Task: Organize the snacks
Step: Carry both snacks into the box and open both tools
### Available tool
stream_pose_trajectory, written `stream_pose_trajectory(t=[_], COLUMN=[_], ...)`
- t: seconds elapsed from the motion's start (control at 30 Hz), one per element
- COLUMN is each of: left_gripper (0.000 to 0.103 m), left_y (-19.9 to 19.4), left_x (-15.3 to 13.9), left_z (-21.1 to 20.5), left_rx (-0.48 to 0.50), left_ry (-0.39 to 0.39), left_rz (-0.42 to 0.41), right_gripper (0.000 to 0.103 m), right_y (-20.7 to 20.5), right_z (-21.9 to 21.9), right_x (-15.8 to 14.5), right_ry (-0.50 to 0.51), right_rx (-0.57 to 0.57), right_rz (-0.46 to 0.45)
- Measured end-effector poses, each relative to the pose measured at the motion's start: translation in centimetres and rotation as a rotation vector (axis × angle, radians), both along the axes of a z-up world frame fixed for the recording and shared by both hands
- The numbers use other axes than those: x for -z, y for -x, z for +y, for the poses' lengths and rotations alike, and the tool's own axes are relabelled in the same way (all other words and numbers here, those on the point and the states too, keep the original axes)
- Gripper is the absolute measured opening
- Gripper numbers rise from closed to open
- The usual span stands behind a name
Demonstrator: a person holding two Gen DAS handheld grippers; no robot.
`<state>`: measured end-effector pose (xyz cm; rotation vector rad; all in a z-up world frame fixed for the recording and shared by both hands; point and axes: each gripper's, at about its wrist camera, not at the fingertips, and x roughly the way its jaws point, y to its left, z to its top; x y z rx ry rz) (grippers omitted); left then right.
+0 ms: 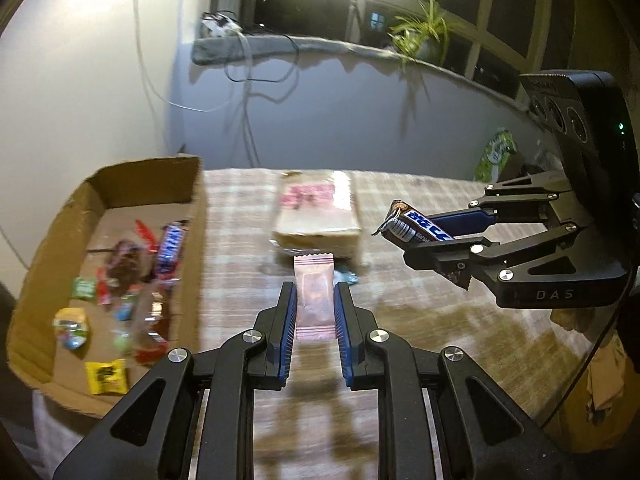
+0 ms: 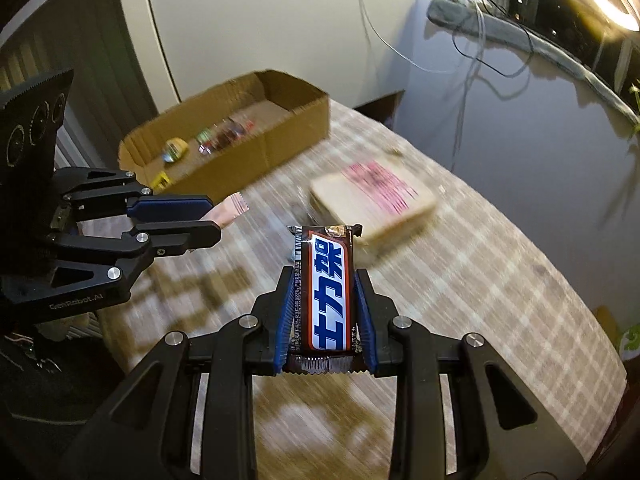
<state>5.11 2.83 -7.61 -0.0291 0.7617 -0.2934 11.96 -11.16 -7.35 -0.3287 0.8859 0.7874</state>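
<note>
My left gripper (image 1: 315,286) is shut on a pink sachet (image 1: 315,292) and holds it above the checked tablecloth; it also shows in the right wrist view (image 2: 208,216) with the pink sachet (image 2: 230,210) sticking out. My right gripper (image 2: 325,274) is shut on a brown, blue and white Snickers bar (image 2: 326,284), held above the table; it shows in the left wrist view (image 1: 416,246) with the bar (image 1: 416,226). An open cardboard box (image 1: 132,184), also in the right wrist view (image 2: 248,152), holds several snacks, including another Snickers bar (image 1: 170,250).
A flat wrapped packet with pink print (image 1: 316,216) lies mid-table, also in the right wrist view (image 2: 374,196). A green bag (image 1: 496,158) stands at the far right. The table's right edge (image 2: 592,320) drops off. A cabled windowsill and a plant (image 1: 424,32) are behind.
</note>
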Motion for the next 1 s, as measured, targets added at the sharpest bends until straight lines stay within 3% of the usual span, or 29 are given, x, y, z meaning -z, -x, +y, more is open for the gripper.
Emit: stream_pose_trajectory(t=[0.4,1.0], left_gripper=[0.017,0.017], left_y=[0.8,1.0], left_x=[-1.3,0.1], left_z=[7.2,14.0], left_rx=[-0.142,-0.276], left_ry=[0.015,0.035], left_rz=[-0.038,-0.015], right_gripper=[0.03,0.03], right_y=[-0.4,-3.0], right_z=[7.5,16.8], right_x=[-1.2,0.8], right_ry=[-0.04,-0.049], right_rx=[-0.09,-0.175], right_rz=[-0.008,0.03])
